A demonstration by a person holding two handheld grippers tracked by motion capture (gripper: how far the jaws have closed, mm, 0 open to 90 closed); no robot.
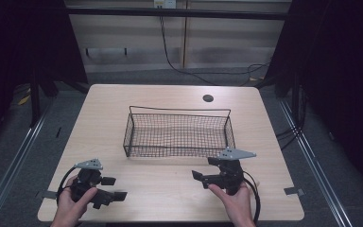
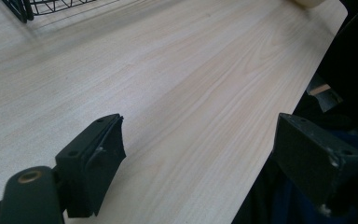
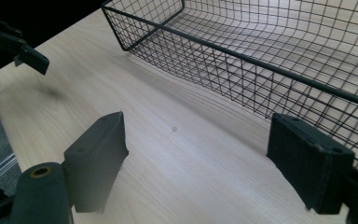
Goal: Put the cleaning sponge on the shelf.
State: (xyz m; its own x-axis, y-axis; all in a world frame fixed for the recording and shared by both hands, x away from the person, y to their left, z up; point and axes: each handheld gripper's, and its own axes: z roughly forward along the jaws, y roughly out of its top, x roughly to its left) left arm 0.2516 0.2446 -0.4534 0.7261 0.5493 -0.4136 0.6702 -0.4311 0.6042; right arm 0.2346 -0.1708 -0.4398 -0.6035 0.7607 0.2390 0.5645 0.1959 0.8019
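A: We are looking down on the table (image 1: 170, 94), and the wire basket (image 1: 178, 132) is sitting near its middle, long side toward us, with nothing in it.

B: We are holding the left gripper (image 1: 114, 188) over the near left corner, well apart from the basket. Its jaws are standing wide, with nothing but bare wood between them.

A: In the left gripper view we are seeing just a corner of the basket (image 2: 23, 8) at the top left, far off, and the table's near edge is running down the right side.

B: We are keeping the right gripper (image 1: 199, 176) just in front of the basket's near right corner. Its jaws are released too, gaping over the tabletop.

A: In the right gripper view the basket (image 3: 242, 60) is lying close ahead, its near wall passing just behind the right-hand jaw, not touching it as far as we can tell. The left gripper (image 3: 9, 46) is showing at the far left there.

B: Both of our hands are gripping the handles from below.
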